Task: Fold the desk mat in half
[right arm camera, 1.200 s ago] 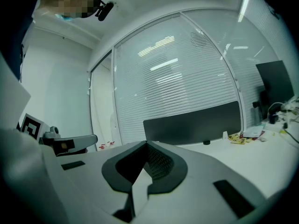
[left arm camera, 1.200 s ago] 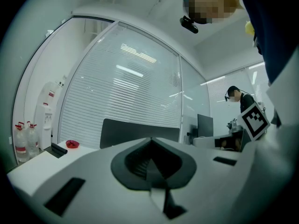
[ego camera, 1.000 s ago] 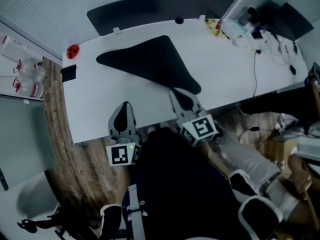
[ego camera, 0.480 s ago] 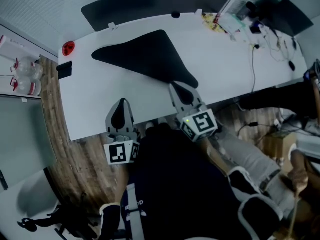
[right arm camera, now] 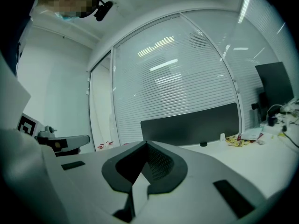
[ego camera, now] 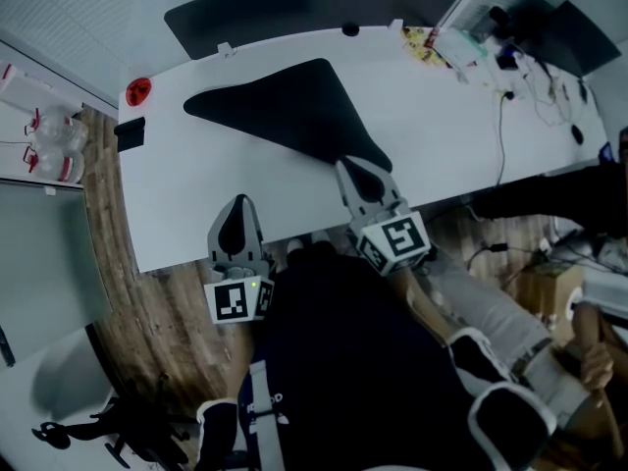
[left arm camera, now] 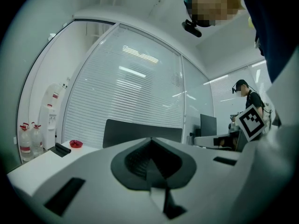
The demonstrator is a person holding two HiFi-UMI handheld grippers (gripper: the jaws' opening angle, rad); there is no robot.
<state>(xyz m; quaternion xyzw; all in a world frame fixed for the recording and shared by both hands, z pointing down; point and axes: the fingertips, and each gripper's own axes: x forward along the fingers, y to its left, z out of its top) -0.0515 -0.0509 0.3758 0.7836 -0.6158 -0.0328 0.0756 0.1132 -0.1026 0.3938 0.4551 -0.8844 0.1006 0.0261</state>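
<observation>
The black desk mat (ego camera: 294, 111) lies on the white desk (ego camera: 196, 194) as a long triangle, its point toward the near edge. In the head view my right gripper (ego camera: 355, 168) rests over that near point, jaws shut; whether it pinches the mat is hidden. In the right gripper view the gripper (right arm camera: 146, 143) shows closed jaws with nothing between them. My left gripper (ego camera: 238, 214) sits at the desk's near edge, left of the mat and apart from it. Its jaws (left arm camera: 150, 138) are shut and empty.
A dark divider panel (ego camera: 314, 3) runs along the desk's back edge. A red dish (ego camera: 138, 91) and a small black block (ego camera: 130, 132) sit at the left end. Cables and clutter (ego camera: 510, 57) crowd the right end. Water bottles (ego camera: 49, 155) stand on the floor at left.
</observation>
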